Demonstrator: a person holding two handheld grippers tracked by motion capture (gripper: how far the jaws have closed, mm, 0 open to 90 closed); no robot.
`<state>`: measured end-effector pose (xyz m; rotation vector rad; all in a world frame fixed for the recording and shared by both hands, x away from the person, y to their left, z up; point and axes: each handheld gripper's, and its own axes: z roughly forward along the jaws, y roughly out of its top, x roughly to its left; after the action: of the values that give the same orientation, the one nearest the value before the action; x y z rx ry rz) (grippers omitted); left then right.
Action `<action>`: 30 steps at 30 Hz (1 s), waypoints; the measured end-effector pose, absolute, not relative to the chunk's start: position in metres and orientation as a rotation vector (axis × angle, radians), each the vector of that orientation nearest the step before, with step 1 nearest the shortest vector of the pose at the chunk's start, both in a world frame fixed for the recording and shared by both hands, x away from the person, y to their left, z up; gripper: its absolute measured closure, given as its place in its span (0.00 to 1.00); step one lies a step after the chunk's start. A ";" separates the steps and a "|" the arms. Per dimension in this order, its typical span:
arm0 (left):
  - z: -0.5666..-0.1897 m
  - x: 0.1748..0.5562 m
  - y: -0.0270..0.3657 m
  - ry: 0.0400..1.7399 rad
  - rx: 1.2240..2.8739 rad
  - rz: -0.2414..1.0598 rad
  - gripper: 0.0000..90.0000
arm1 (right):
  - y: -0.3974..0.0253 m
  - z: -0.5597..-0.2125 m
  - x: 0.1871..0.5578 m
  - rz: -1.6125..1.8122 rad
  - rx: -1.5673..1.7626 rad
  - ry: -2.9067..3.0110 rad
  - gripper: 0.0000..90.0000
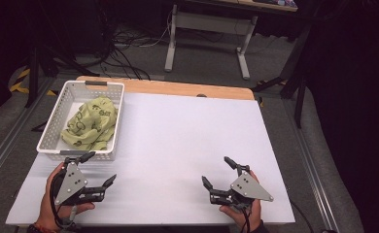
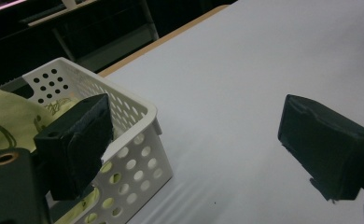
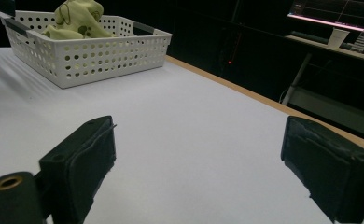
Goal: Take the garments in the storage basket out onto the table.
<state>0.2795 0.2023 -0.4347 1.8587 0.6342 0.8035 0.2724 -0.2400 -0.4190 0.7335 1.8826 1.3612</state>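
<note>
Room: dark, with cables on the floor and a desk frame [image 1: 207,36] at 12 o'clock beyond the table.
Table [image 1: 178,145]: white top, bare in the middle, with a wooden strip along its far edge.
Basket [image 1: 56,124]: white, perforated, at about 10 o'clock on the table, near the left edge.
Cloth [image 1: 90,124]: pale green with dark line print, crumpled inside the basket and rising above its rim in the right gripper view.
Left gripper [image 1: 101,169]: at 7 o'clock, held in the left hand [image 1: 51,204], just in front of the basket's near wall; jaws spread wide, nothing between them; one jaw overlaps the basket corner in the left gripper view.
Right gripper [image 1: 215,172]: at 5 o'clock, held in the right hand [image 1: 243,211], well apart from the basket; jaws spread wide over bare table, holding nothing.
</note>
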 end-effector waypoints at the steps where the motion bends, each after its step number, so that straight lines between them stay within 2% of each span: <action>1: -0.434 0.280 0.203 0.639 1.860 0.814 0.12 | -0.240 -0.419 0.273 1.367 0.735 1.882 0.12; 12: -0.412 0.288 0.218 0.694 1.799 0.873 0.11 | -0.240 -0.424 0.276 1.367 0.746 1.902 0.11; 20: -0.390 0.322 0.229 0.792 1.860 0.914 0.09 | -0.234 -0.429 0.277 1.351 0.738 1.949 0.11; 25: -0.378 0.359 0.236 0.883 1.937 0.858 0.06 | -0.231 -0.432 0.277 1.329 0.719 1.972 0.11; 27: -0.374 0.384 0.243 0.963 1.960 0.801 0.06 | -0.229 -0.435 0.277 1.313 0.713 1.994 0.11; 28: -0.374 0.384 0.243 0.963 1.960 0.801 0.06 | -0.229 -0.435 0.277 1.313 0.713 1.994 0.11; 30: -0.375 0.411 0.249 1.070 2.003 0.698 0.04 | -0.228 -0.436 0.278 1.310 0.708 2.006 0.10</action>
<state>0.4113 0.2485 -0.3749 2.0035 1.0700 0.6975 0.2778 -0.2279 -0.4364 0.7076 2.0062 1.3095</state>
